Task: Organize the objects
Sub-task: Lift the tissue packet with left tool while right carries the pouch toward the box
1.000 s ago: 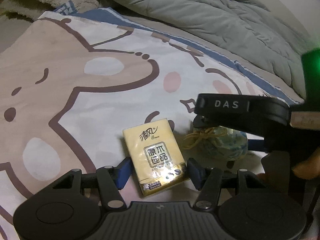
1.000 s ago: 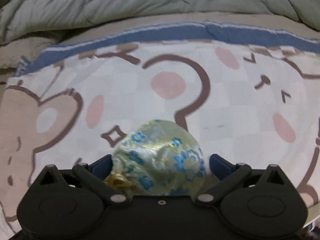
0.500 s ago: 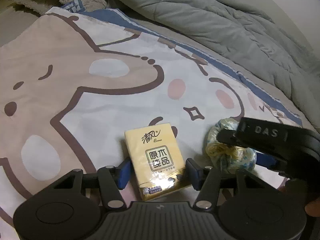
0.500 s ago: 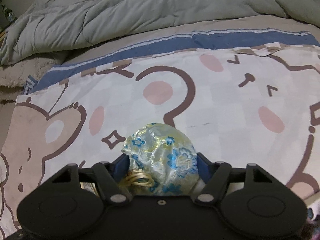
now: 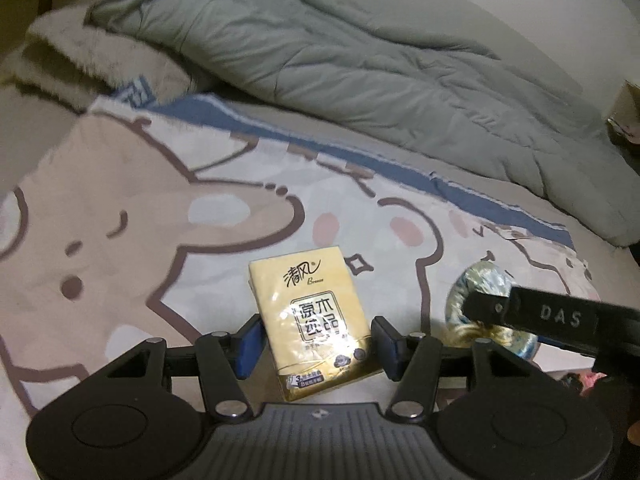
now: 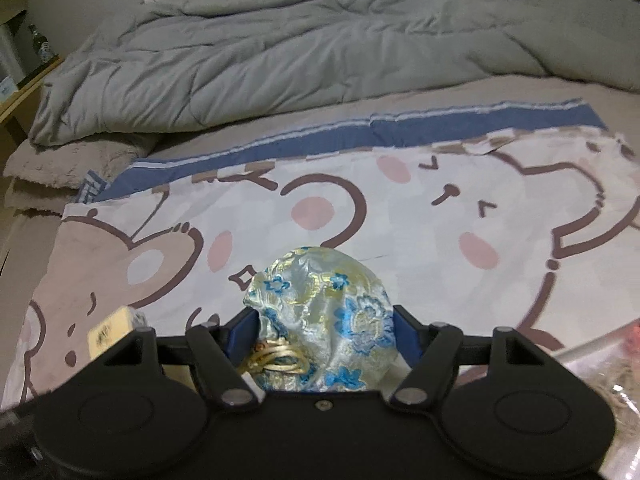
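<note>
The yellow tissue pack (image 5: 316, 324) is clamped between the blue pads of the left claw (image 5: 316, 344) and is carried clear of the cartoon bedsheet (image 5: 120, 216). The brocade pouch (image 6: 324, 320) is gripped in the right claw (image 6: 324, 340), whose jaws have just been closing on it; its gold cord is seen bunched at the near side. Both things are judged to be mid-lift, the pick-up step done and the carry in hand. A clear bin edge (image 6: 592, 348) is glimpsed at lower right, though its contents cannot be told. Next, a place must be chosen and each item lowered before being released. The grey duvet (image 6: 320, 40) is left untouched beyond.
</note>
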